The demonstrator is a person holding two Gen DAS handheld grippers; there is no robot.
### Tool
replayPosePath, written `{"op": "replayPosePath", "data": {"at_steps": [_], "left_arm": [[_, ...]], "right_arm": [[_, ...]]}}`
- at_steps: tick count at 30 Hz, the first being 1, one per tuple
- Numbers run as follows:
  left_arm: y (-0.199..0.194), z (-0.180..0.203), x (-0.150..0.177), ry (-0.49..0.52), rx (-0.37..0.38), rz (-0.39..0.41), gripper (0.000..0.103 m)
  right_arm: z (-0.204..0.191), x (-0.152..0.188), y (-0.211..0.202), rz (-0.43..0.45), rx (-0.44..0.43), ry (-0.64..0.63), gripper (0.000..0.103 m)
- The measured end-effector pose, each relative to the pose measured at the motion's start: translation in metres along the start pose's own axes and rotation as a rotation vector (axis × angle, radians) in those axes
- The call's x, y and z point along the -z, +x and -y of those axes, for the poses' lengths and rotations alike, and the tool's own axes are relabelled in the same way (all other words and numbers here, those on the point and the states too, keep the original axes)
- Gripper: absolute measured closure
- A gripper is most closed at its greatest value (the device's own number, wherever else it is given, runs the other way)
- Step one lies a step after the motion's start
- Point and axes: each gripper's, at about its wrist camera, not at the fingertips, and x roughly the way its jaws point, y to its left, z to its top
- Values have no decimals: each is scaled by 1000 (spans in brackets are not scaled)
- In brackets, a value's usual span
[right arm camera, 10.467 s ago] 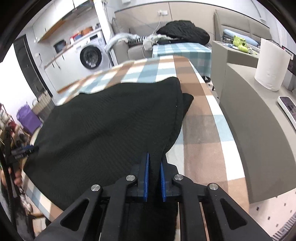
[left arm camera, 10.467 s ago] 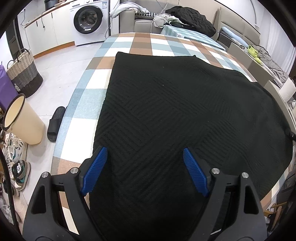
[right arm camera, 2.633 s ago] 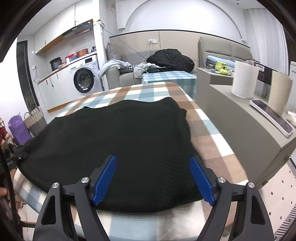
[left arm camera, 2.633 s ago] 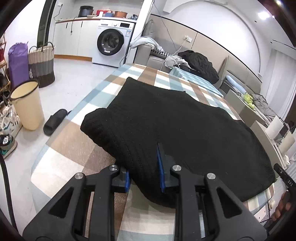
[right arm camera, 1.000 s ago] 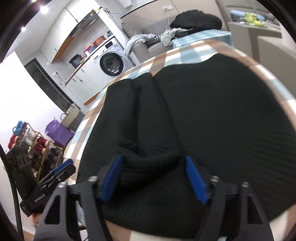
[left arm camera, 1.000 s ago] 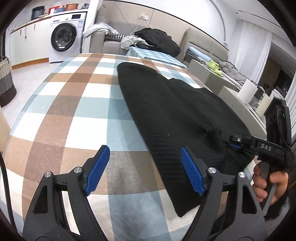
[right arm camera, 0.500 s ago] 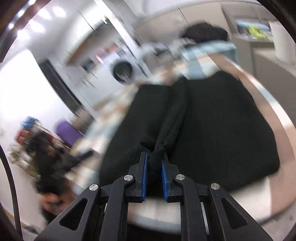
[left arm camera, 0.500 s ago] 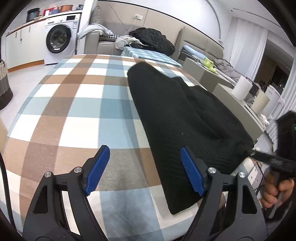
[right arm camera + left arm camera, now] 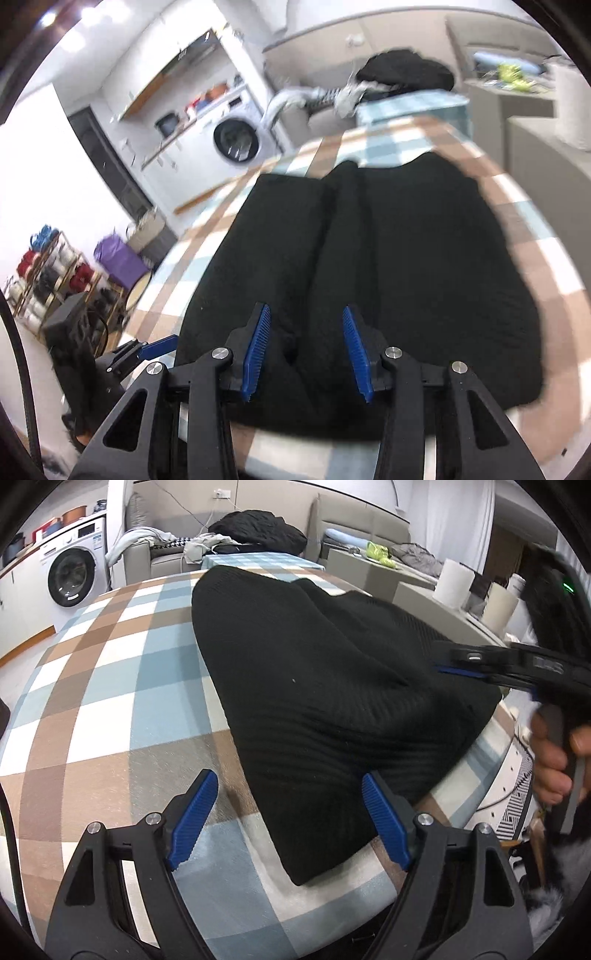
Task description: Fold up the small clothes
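Observation:
A black knit garment lies folded lengthwise on the checked tablecloth, with a raised crease running down its middle. My left gripper is open just above the garment's near corner, and the cloth lies between its blue pads without being pinched. My right gripper hovers over the near end of the crease. Its jaws are opening, and the cloth ridge sits loosely between the pads. In the left wrist view a hand holds the right gripper over the garment's right edge.
A grey counter with paper rolls runs along the table's right side. Behind the table stand a sofa with dark clothes and a washing machine. A purple bag, a bucket and a shelf stand on the floor to the left.
The right gripper was pinching the crease half a second ago; its jaws have now parted and let it go. The left gripper has moved toward the garment's near corner and rolled a little.

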Motion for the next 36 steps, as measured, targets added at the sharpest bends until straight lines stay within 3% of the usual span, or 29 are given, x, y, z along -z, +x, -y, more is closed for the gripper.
{"op": "replayPosePath", "data": {"at_steps": [3,5,6,7,10,12,14,17,20,22,25,27,29,30,33,36], "left_arm": [[0,-1,1,-1,6,-1,24],[0,-3,1,-10,14,-3,24],[0,-4,1,-13,18,-4,24],[0,-5,1,-15,20,-3,24],[-6,-7,0,-24,19,23,24],[-14,-11,-2,-40,38,60,24],[-18,-16,-5,-59,53,70,24],[-16,-23,-4,-72,25,64,23],[-12,-29,-5,-91,29,50,23],[-10,-30,-5,-94,30,44,23],[-10,-28,-4,-87,28,42,23],[-10,-27,-4,-83,25,41,23],[-10,-27,-4,-85,29,41,23],[-11,-27,-4,-86,24,41,23],[-13,-29,-5,-103,30,53,23],[-11,-32,-5,-111,27,50,23]], "right_arm": [[1,-7,39,-123,-50,-6,61],[1,-11,53,-127,-91,-16,61],[4,-13,55,-128,-90,-21,67],[0,-13,60,-133,-83,-22,86],[-7,-18,54,-50,-102,-51,98],[-19,-19,29,75,-108,-125,98],[-18,-21,25,87,-49,-128,98],[-6,-18,39,26,26,-108,98],[2,-9,44,-38,-13,-67,87],[12,4,34,-67,-49,-59,73],[22,20,25,-102,-107,-51,64],[21,29,21,-83,-106,-84,64],[19,34,18,-65,-93,-115,81],[18,32,19,-65,-119,-123,96],[7,30,-2,7,-171,-158,97],[19,29,0,-38,-202,-53,97]]}}
